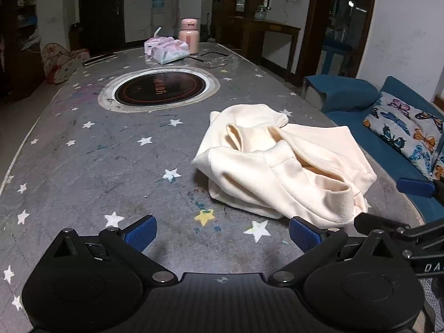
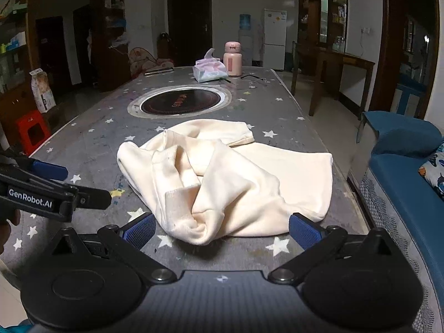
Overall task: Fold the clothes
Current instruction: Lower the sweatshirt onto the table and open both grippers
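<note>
Blue-padded, the left claw (image 1: 222, 236) and the right claw (image 2: 220, 229) are both seen spread wide, with nothing gripped by either. Between the pads of the right claw the near bunched fold of the cream garment (image 2: 222, 177) is framed but not pinched; the left claw is held just left of the heap, over bare worktop (image 1: 97, 152). The garment is left crumpled near the right edge of the worktop, its layers overlapped and a cuffed end thrown toward the far side. Before any fold, it would best be spread flat: two separate edges, not the thick middle, should be taken and drawn apart. Farther off, a round hob (image 2: 179, 101) is set in the worktop, then a tissue pack (image 2: 209, 70) and a pink flask (image 2: 232, 58).
</note>
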`<action>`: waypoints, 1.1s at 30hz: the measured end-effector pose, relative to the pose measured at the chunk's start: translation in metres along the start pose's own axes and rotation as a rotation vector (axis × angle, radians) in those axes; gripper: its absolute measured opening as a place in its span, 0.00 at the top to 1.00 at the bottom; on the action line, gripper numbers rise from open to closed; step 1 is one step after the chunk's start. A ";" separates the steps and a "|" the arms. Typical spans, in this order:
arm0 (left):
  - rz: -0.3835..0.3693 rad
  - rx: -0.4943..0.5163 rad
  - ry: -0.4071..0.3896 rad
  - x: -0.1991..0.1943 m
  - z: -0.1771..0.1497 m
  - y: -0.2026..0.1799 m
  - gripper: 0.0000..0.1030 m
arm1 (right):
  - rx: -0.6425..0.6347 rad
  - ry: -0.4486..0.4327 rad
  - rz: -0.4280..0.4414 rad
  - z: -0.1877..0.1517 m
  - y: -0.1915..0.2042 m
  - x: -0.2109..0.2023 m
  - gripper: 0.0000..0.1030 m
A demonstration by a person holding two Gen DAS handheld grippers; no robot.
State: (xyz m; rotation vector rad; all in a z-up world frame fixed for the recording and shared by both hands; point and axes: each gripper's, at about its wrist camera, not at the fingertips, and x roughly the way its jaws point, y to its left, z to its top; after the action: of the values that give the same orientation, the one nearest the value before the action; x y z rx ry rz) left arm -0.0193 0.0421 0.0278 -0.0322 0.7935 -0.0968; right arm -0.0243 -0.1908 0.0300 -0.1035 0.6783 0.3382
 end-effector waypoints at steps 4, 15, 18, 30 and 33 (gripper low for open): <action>0.023 -0.008 0.007 0.000 -0.001 -0.002 0.00 | 0.022 0.012 -0.006 -0.002 0.003 0.000 0.00; 0.059 -0.015 0.024 0.003 -0.003 0.000 0.00 | 0.102 0.025 0.006 -0.006 0.005 0.005 0.00; 0.062 -0.018 0.026 0.004 -0.002 0.000 0.00 | 0.096 0.028 0.003 -0.006 0.008 0.007 0.00; 0.068 -0.017 0.036 0.008 0.003 0.001 0.00 | 0.085 0.028 0.002 -0.001 0.011 0.010 0.00; 0.068 -0.020 0.039 0.009 0.005 0.002 0.00 | 0.084 0.029 0.006 0.001 0.012 0.012 0.00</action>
State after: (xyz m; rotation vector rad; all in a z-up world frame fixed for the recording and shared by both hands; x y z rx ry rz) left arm -0.0088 0.0430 0.0248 -0.0226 0.8333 -0.0250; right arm -0.0195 -0.1762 0.0233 -0.0270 0.7206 0.3137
